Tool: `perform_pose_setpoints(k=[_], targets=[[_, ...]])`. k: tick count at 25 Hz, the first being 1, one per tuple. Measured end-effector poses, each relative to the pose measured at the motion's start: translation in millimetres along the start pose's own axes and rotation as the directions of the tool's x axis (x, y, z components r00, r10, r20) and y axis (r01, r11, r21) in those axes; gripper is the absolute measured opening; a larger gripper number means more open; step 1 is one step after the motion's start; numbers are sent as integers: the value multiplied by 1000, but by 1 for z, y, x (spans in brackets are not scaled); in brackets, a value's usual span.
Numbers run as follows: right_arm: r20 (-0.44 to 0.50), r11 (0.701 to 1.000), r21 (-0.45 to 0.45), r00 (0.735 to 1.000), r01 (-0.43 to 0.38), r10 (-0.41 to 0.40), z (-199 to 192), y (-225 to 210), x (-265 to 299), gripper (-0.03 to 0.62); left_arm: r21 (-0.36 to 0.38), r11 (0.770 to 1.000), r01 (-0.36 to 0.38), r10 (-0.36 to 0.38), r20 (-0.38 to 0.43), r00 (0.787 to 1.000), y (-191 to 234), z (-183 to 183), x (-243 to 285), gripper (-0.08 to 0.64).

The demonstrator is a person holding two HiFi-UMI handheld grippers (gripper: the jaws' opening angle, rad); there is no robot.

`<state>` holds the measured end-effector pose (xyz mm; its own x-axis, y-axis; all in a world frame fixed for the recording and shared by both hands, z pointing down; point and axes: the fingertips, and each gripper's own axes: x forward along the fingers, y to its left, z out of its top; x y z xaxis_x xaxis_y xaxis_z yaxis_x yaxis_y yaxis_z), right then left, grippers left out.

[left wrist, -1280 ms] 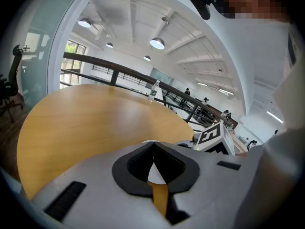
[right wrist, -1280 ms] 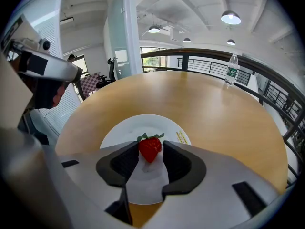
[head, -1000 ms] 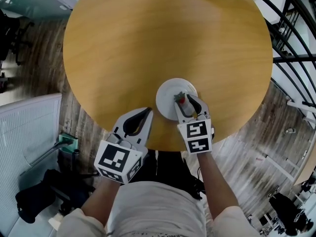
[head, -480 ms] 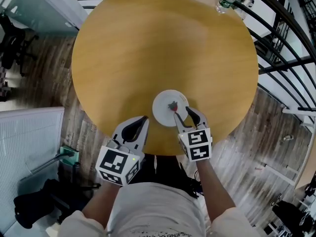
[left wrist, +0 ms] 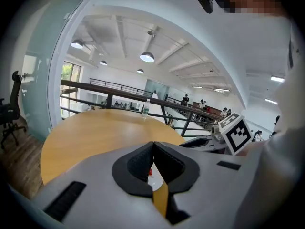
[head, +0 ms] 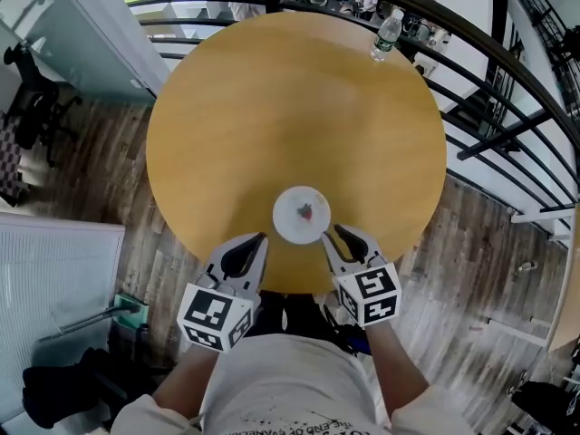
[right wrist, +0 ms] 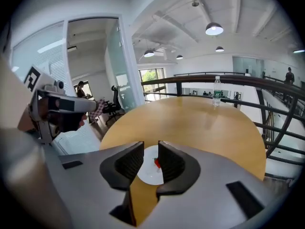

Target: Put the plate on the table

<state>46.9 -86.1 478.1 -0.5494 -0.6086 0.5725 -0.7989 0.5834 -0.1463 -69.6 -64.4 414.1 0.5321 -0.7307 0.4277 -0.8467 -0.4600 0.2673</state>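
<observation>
Right now the plate [head: 301,214] lies flat on the round wooden bench [head: 290,107], near the edge closest to us, and neither tool touches it. A small red bit [head: 306,211] sits on the plate near its middle. We hold the left tongs [head: 259,239] just off the plate's near left side, over the bench edge. In the left gripper view their tips meet with nothing pinched, and a sliver of plate shows below them. The right tongs [head: 336,232] hang just off the plate's near right side, also clear of it. Their jaws have just been closing and stand partly apart, with a narrow gap between the pads. In the right gripper view the plate and red bit show through that gap, lying on the bench beyond, not held. A water bottle [head: 387,33] stands upright at the far edge of the bench, well apart from the plate. Wood floor [head: 118,161] shows around the bench.
</observation>
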Motion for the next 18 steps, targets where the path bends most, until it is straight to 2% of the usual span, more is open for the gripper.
perform_pose_setpoints(k=[2,5,10,13,18], targets=[[45,1000,-1,999,5,-5,13,4,-21,72,11,1000,2,-2,16,1000,-10,7,-8,23],[93,1000,-1,996,11,-11,26,8,-49,44,20,1000,14,-14,22,1000,-27,12,-19,23],[161,1000,16,987,8,-10,46,7,-80,35,28,997,68,-69,43,997,-61,22,-28,23],[191,1000,9,981,23,-25,56,6,-86,35,32,997,70,-72,62,995,-66,28,-32,23],[182,1000,7,983,20,-21,56,10,-96,29,31,997,77,-79,73,994,-68,33,-32,23]])
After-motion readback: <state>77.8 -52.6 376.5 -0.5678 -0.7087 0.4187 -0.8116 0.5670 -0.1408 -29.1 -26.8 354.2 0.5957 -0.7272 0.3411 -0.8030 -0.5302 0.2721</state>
